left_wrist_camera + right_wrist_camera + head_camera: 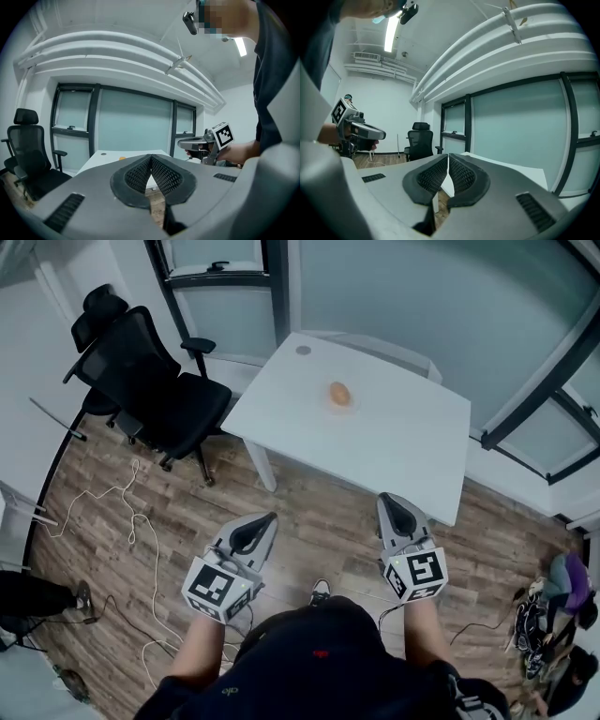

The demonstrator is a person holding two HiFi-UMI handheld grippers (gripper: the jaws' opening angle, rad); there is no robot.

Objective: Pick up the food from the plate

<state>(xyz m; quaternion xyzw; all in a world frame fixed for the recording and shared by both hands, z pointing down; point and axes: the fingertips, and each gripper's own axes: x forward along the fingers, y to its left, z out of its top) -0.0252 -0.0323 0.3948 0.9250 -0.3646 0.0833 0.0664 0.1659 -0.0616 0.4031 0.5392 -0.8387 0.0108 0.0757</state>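
A small brown, rounded piece of food (339, 393) lies on a pale plate (352, 405) near the middle of the white table (394, 437). Both grippers are held close to the person's body, over the wooden floor and well short of the table. My left gripper (268, 518) is shut with nothing between its jaws, and my right gripper (385, 499) is likewise shut and empty. In the left gripper view the black pads (138, 174) meet at the tip, and the food (122, 158) is a faint orange speck on the table far ahead. The right gripper view shows its pads (461, 176) pressed together.
A black office chair (150, 371) stands left of the table. White cables (141, 521) trail over the wooden floor at left. A small grey disc (303, 350) sits at the table's far corner. Glass walls run behind the table. Bags (553, 615) lie at the right.
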